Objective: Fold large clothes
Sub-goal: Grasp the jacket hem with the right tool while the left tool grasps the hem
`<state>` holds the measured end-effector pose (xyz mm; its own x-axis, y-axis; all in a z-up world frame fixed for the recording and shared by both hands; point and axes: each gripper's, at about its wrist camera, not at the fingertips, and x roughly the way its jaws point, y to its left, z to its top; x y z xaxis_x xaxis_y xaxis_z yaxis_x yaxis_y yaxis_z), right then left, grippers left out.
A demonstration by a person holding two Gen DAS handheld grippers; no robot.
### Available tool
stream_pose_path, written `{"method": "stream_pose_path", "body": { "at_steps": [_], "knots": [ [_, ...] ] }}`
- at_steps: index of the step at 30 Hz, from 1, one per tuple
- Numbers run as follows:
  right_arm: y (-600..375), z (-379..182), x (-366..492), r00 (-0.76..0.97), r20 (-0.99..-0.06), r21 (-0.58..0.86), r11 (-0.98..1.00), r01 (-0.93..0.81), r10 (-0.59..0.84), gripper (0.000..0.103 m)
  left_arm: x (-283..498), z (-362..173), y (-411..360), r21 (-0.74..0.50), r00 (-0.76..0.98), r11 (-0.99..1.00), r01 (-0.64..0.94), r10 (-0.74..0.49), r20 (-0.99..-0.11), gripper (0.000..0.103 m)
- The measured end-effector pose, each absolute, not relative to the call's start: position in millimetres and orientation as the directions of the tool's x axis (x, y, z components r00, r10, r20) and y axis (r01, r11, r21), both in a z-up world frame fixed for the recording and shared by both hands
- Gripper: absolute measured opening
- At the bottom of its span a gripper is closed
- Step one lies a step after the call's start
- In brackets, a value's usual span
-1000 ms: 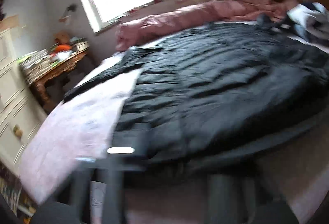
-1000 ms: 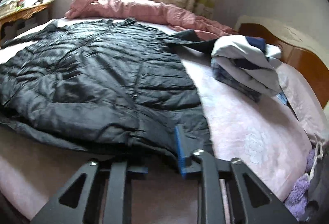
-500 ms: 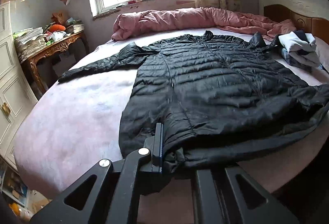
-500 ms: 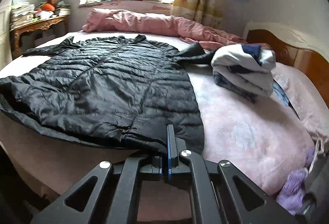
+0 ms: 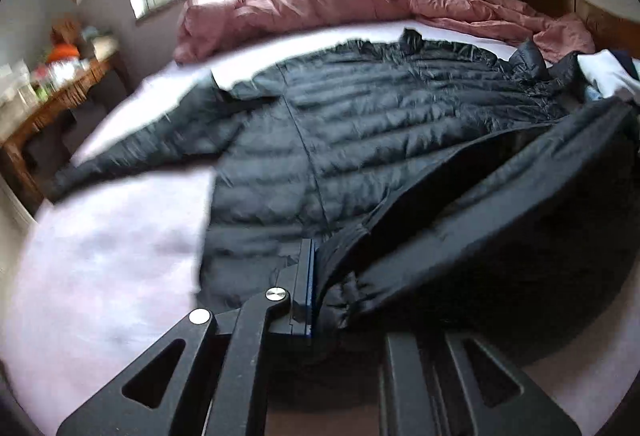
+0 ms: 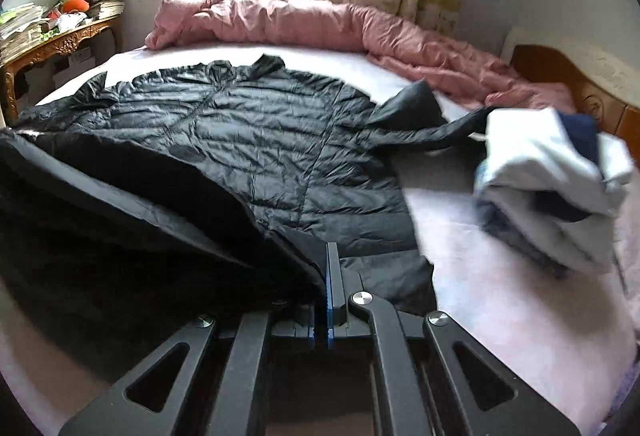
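Observation:
A black quilted jacket (image 5: 380, 140) lies spread on the pink bed sheet (image 5: 100, 276), collar toward the window. My left gripper (image 5: 320, 288) pinches the jacket's bottom hem at its left corner. Its jaws are opening slightly, with the fabric still between them and its right finger hidden under cloth. My right gripper (image 6: 326, 288) is shut on the hem's right corner. Between the two grippers the raised hem (image 6: 120, 204) hangs as a dark fold over the jacket's lower body (image 6: 256, 140). One sleeve (image 5: 132, 156) stretches out left, the other (image 6: 432, 132) reaches right.
A rolled pink duvet (image 6: 280, 20) lies along the far side under the window. A pile of folded clothes (image 6: 552, 188) sits at the right, touching the sleeve end. A cluttered wooden side table (image 6: 60, 40) stands left of the bed, a wooden headboard (image 6: 580, 88) right.
Both grippers have lifted the hem off the bed and carried it forward toward the collar. The lower part of the jacket now rises in a fold instead of lying flat.

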<state>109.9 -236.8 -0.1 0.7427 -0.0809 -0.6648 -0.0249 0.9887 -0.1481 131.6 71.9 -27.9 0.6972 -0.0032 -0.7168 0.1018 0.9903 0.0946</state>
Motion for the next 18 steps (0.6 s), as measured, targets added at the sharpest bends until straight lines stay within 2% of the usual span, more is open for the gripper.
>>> {"method": "stream_pose_path", "body": {
  "at_steps": [2, 4, 6, 8, 9, 10, 11, 12, 13, 14, 18],
  "knots": [
    [-240, -15, 117, 0.716, -0.696, -0.112, 0.993, -0.046, -0.045, 0.004, 135, -38, 73, 0.07, 0.669, 0.993, 0.096, -0.012, -0.743, 0.011],
    [-247, -22, 121, 0.703, -0.711, -0.066, 0.996, -0.057, -0.007, 0.004, 132, -32, 71, 0.08, 0.693, 0.992, 0.102, -0.013, -0.721, 0.011],
    [-251, -22, 120, 0.71, -0.704, -0.027, 0.998, -0.063, 0.026, 0.004, 130, -28, 73, 0.083, 0.71, 0.993, 0.083, 0.0, -0.704, 0.022],
    [-254, -19, 119, 0.719, -0.693, -0.006, 0.998, -0.063, 0.041, 0.008, 126, -25, 75, 0.103, 0.737, 0.993, 0.054, 0.03, -0.675, 0.055],
    [-254, -17, 117, 0.726, -0.687, -0.007, 0.998, -0.059, 0.039, 0.013, 123, -21, 75, 0.118, 0.756, 0.992, 0.046, 0.042, -0.653, 0.069],
    [-253, -14, 115, 0.735, -0.678, -0.015, 0.999, -0.052, 0.028, 0.017, 119, -15, 74, 0.125, 0.779, 0.991, 0.05, 0.039, -0.626, 0.074],
    [-253, -11, 113, 0.746, -0.666, -0.027, 0.999, -0.045, 0.016, 0.028, 112, -8, 72, 0.134, 0.806, 0.989, 0.056, 0.035, -0.591, 0.08],
    [-252, -6, 109, 0.762, -0.647, -0.042, 0.998, -0.037, 0.001, 0.046, 106, -1, 69, 0.144, 0.828, 0.988, 0.052, 0.037, -0.56, 0.087],
    [-252, -1, 105, 0.78, -0.625, -0.054, 0.998, -0.027, -0.013, 0.058, 99, 5, 67, 0.152, 0.849, 0.987, 0.046, 0.041, -0.526, 0.09],
    [-251, 3, 100, 0.798, -0.602, -0.067, 0.998, -0.015, -0.028, 0.076, 92, 13, 65, 0.159, 0.871, 0.987, 0.037, 0.046, -0.489, 0.096],
    [-255, 16, 89, 0.842, -0.528, -0.127, 0.99, 0.056, -0.115, 0.078, 80, 24, 61, 0.19, 0.894, 0.982, -0.017, 0.1, -0.437, 0.101]
  ]
}}
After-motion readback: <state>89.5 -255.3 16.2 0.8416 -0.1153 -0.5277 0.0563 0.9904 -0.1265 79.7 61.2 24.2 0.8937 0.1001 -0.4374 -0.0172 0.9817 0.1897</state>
